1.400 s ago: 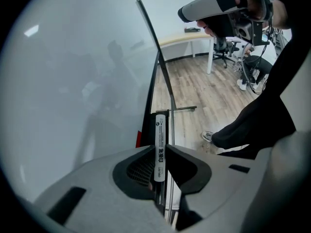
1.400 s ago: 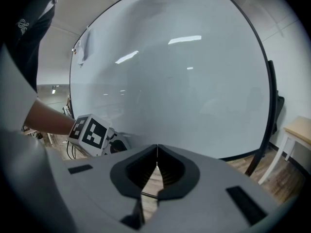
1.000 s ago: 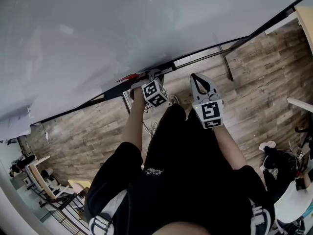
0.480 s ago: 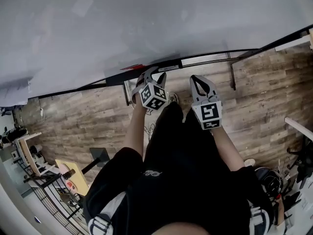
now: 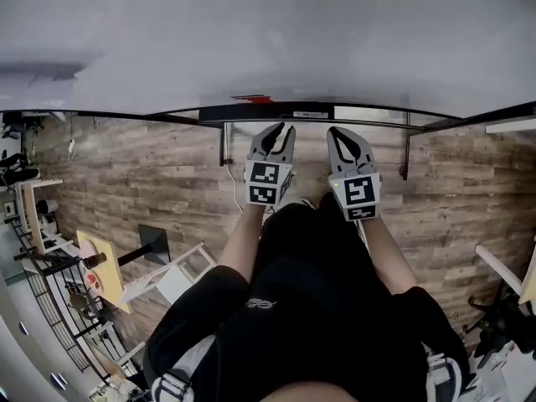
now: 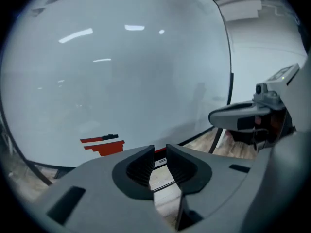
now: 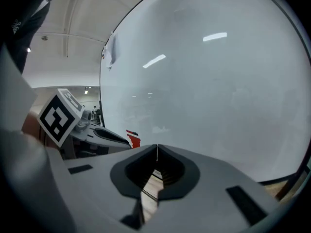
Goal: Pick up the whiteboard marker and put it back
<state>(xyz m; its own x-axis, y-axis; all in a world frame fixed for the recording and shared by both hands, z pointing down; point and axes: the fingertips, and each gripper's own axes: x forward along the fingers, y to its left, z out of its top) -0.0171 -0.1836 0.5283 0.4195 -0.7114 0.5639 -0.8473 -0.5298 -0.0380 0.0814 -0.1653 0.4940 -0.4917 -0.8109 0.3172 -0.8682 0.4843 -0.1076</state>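
The red whiteboard marker (image 5: 252, 100) with a black cap lies on the black tray (image 5: 352, 114) along the whiteboard's (image 5: 268, 32) lower edge. In the left gripper view the marker (image 6: 99, 139) sits ahead and to the left of the jaws, apart from them. My left gripper (image 5: 279, 131) (image 6: 160, 152) hangs just below the tray; its jaws have just been closing, a gap still shows, and nothing is between them. My right gripper (image 5: 343, 134) (image 7: 156, 147) is beside it on the right, its tips meeting on nothing. From there the marker (image 7: 132, 139) peeks past the left gripper.
Wood-plank floor (image 5: 151, 166) lies below the board. Two stand legs (image 5: 224, 145) (image 5: 407, 153) drop from the tray on either side of the grippers. A wooden table and wire rack (image 5: 92, 266) stand at the far left. The person's black-clad legs (image 5: 318, 308) fill the lower middle.
The left gripper was at the tray beside the red marker; it has drawn back, risen and rolled upright. The marker stays on the tray. The head view has swung so the board edge lies level.
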